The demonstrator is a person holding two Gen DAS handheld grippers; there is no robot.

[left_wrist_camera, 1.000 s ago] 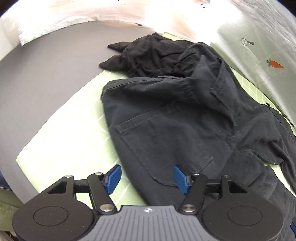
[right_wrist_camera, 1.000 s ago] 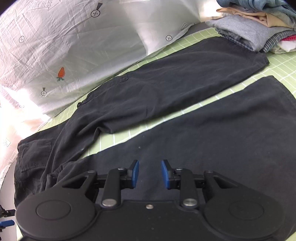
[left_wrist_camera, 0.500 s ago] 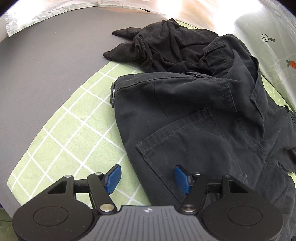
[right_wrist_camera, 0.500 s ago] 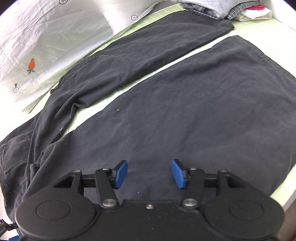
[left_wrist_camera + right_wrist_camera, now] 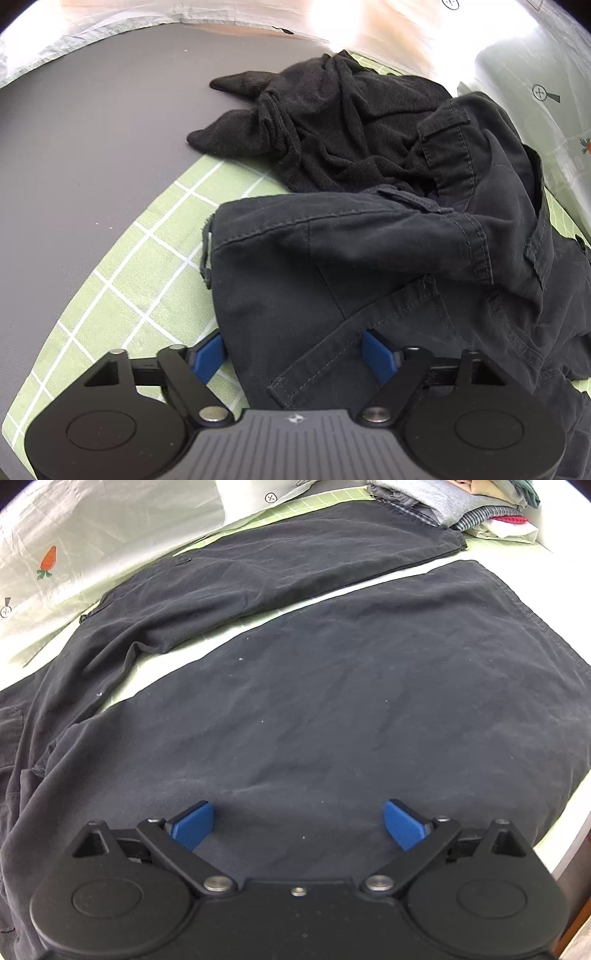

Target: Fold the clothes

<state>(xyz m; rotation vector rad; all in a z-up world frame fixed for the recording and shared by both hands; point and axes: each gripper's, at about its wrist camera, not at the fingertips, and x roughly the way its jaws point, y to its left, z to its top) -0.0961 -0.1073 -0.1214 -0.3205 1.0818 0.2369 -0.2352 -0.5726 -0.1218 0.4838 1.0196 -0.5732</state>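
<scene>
Our left gripper, jaws just narrowing but still apart, straddles the waist edge of the dark trousers by a back pocket. Our right gripper has just spread wide over the near leg. The trousers lie flat on the green checked sheet, legs splayed, waistband rumpled against a crumpled black garment.

Left wrist view: mounted on the left hand-held gripper, looking steeply down and close over the waist end of the dark trousers, green checked mat to the left. Right wrist view: mounted on the right hand-held gripper, angled down, near the trouser legs. Shared: the same trousers, mat and carrot-print sheet.
</scene>
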